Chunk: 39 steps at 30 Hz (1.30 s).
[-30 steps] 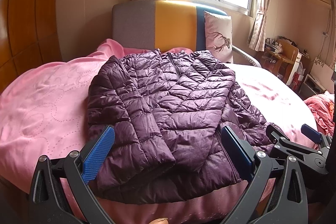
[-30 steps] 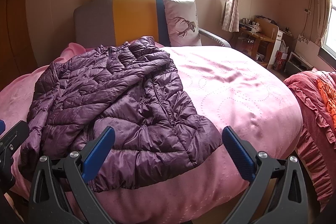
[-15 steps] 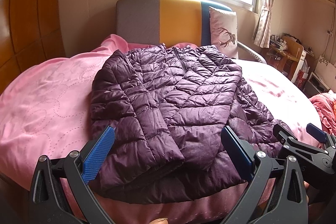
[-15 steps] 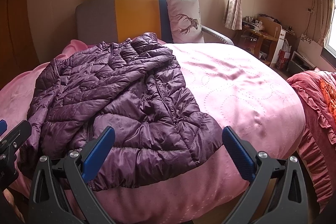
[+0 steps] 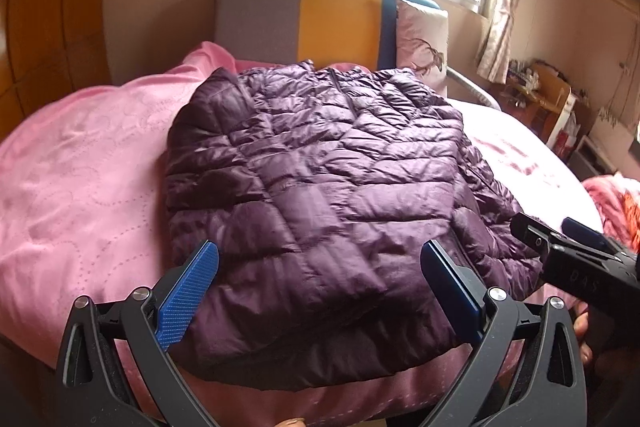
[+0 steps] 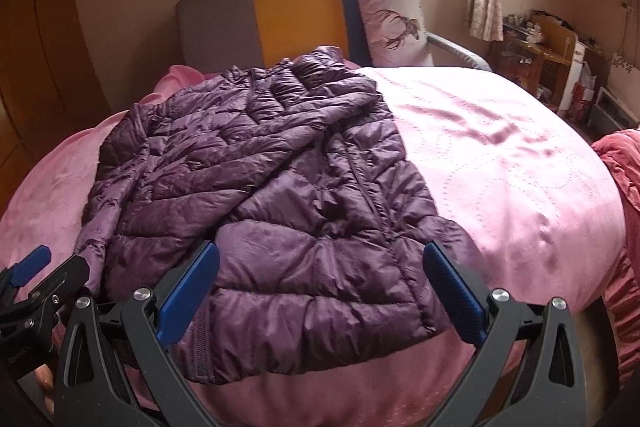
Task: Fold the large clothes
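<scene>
A dark purple quilted puffer jacket (image 5: 320,195) lies on a pink bedspread (image 5: 80,187), collar toward the headboard, both sleeves folded over the body. It also shows in the right wrist view (image 6: 280,195). My left gripper (image 5: 320,287) is open and empty, its jaws straddling the jacket's hem at the near bed edge. My right gripper (image 6: 320,287) is open and empty over the hem's right part. The right gripper shows in the left wrist view (image 5: 576,251); the left gripper shows in the right wrist view (image 6: 36,279).
A grey, yellow and blue headboard (image 6: 296,15) and a deer-print pillow (image 6: 392,23) stand at the far side. Bare pink bedspread (image 6: 500,155) lies right of the jacket. A red ruffled cover (image 6: 624,187) and cluttered wooden furniture (image 6: 548,47) are at the right.
Both grippers have moved forward and closer to the jacket's hem, which now looks larger in both views. The jacket has not moved. Both grippers stay open.
</scene>
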{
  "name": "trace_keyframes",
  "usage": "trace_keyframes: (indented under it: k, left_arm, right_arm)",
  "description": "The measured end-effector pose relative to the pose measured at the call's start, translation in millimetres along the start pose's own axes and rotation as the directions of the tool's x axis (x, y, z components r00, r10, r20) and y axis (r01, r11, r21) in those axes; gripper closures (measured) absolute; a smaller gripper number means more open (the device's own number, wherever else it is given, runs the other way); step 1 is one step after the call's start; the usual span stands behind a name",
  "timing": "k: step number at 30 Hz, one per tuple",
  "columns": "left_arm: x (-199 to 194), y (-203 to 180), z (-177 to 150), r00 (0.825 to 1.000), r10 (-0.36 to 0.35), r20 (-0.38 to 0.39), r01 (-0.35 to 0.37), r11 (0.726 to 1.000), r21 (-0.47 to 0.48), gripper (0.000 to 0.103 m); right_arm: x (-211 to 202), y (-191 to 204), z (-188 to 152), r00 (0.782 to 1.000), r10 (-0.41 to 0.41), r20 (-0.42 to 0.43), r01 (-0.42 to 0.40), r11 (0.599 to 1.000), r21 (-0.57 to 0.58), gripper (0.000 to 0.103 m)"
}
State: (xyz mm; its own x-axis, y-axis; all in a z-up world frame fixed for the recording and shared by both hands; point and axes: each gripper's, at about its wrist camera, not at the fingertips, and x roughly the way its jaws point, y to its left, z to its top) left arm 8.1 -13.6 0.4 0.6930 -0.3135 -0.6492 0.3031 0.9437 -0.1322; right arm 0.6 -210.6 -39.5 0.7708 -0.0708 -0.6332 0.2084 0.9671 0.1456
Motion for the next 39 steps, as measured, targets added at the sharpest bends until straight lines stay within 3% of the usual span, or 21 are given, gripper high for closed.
trace_keyframes:
  k: [4, 6, 9, 11, 13, 15, 17, 19, 23, 26, 28, 31, 35, 37, 39]
  left_arm:
    - [-6, 37, 2, 0.998, 0.054, 0.015, -0.053, 0.995, -0.082, 0.003]
    - [-7, 57, 3, 0.995, 0.096, 0.015, -0.094, 0.987, -0.132, 0.003]
    - [-7, 76, 6, 0.991, 0.131, 0.003, -0.129, 0.977, -0.168, 0.003]
    - [-10, 80, 9, 0.990, 0.142, 0.009, -0.138, 0.976, -0.170, 0.003]
    - [-10, 74, 13, 0.987, 0.161, 0.013, -0.158, 0.978, -0.139, 0.003]
    - [-8, 64, 16, 0.987, 0.159, 0.022, -0.156, 0.984, -0.088, 0.003]
    - [-7, 55, 19, 0.989, 0.145, 0.030, -0.144, 0.988, -0.051, 0.005]
    - [-2, 44, 20, 0.991, 0.134, 0.026, -0.134, 0.991, -0.017, 0.005]
    - [9, 26, 23, 0.994, 0.105, 0.007, -0.105, 0.994, 0.019, 0.005]
    - [14, 16, 23, 0.995, 0.102, -0.003, -0.102, 0.993, 0.051, 0.005]
    - [15, 12, 23, 0.995, 0.104, -0.007, -0.104, 0.992, 0.066, 0.005]
    - [17, 7, 23, 0.995, 0.101, -0.017, -0.099, 0.992, 0.080, 0.005]
    - [21, 2, 21, 0.995, 0.096, -0.029, -0.093, 0.990, 0.101, 0.005]
    - [25, 1, 19, 0.995, 0.085, -0.043, -0.080, 0.991, 0.110, 0.010]
    - [31, -2, 17, 0.995, 0.078, -0.068, -0.069, 0.989, 0.127, 0.022]
  right_arm:
    - [28, 20, 11, 0.988, 0.134, -0.075, -0.134, 0.991, 0.001, 0.018]
    - [48, 31, 15, 0.968, 0.207, -0.139, -0.206, 0.978, 0.020, 0.019]
    - [76, 46, 18, 0.949, 0.245, -0.199, -0.240, 0.970, 0.050, 0.020]
    - [82, 55, 22, 0.950, 0.240, -0.200, -0.236, 0.971, 0.042, 0.029]
    - [81, 60, 27, 0.960, 0.212, -0.184, -0.218, 0.976, -0.014, 0.050]
    - [76, 60, 30, 0.970, 0.185, -0.157, -0.200, 0.976, -0.084, 0.062]
    - [75, 55, 30, 0.963, 0.210, -0.169, -0.231, 0.966, -0.120, 0.061]
    - [73, 49, 32, 0.957, 0.235, -0.168, -0.257, 0.959, -0.120, 0.037]
    - [74, 50, 28, 0.940, 0.293, -0.177, -0.314, 0.943, -0.105, 0.040]
    - [76, 55, 24, 0.948, 0.274, -0.164, -0.296, 0.946, -0.131, 0.061]
    - [75, 54, 25, 0.942, 0.292, -0.162, -0.313, 0.942, -0.122, 0.084]
    - [69, 47, 30, 0.942, 0.302, -0.149, -0.321, 0.939, -0.125, 0.093]
    - [52, 37, 39, 0.958, 0.269, -0.100, -0.283, 0.944, -0.168, 0.095]
    - [41, 26, 47, 0.972, 0.227, -0.059, -0.234, 0.953, -0.194, 0.096]
    - [30, 8, 54, 0.989, 0.149, -0.003, -0.146, 0.964, -0.222, 0.096]
